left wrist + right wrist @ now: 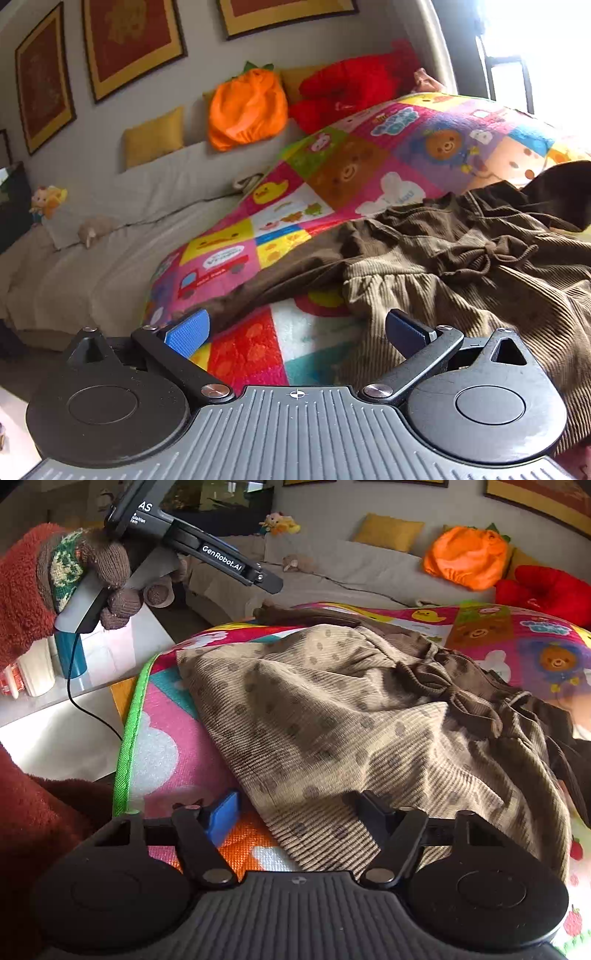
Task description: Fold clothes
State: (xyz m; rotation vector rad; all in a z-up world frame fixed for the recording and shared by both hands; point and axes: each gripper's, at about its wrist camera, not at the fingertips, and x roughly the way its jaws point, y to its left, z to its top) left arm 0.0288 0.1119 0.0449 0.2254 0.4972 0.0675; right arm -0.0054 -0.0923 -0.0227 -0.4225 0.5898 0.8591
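Note:
A brown corduroy garment with dark dots and a bow (480,266) lies crumpled on a colourful patchwork blanket (332,177). My left gripper (295,332) hovers open over the blanket, its right finger at the garment's near edge, nothing between its blue pads (188,332). In the right wrist view the same garment (332,716) spreads across the blanket (159,746). The right gripper (295,812) stands open with the garment's lower hem lying between and over its fingers. The left gripper body (207,550) shows at upper left, held by a gloved hand (92,572).
A grey sofa (110,236) runs behind the blanket, with yellow cushions (153,136), an orange pumpkin plush (247,107), a red plush (354,88) and small toys. A white low table (85,686) stands left of the blanket's green edge. Framed pictures hang on the wall.

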